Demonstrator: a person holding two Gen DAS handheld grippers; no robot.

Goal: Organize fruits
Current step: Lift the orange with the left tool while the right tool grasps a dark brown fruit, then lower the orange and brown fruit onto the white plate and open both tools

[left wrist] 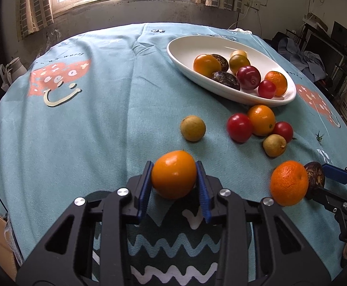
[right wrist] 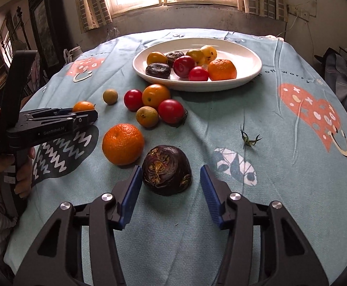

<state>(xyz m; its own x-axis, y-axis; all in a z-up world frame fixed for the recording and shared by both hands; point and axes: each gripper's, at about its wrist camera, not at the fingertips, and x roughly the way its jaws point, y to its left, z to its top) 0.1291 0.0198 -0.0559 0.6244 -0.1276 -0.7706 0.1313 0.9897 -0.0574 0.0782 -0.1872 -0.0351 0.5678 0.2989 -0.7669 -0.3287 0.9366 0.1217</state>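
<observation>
left gripper point(left wrist: 174, 175) was clamped on a smooth orange point(left wrist: 174, 174), both blue pads pressed against its sides, down on the teal tablecloth point(left wrist: 90, 131). right gripper point(right wrist: 171, 186) sat half open around a dark wrinkled fruit point(right wrist: 166, 169), pads not touching it. a bumpy tangerine point(right wrist: 122, 143) lay at about 10 o'clock from that fruit. the white dish point(right wrist: 245, 54) of fruit was way up at 12 o'clock.
</observation>
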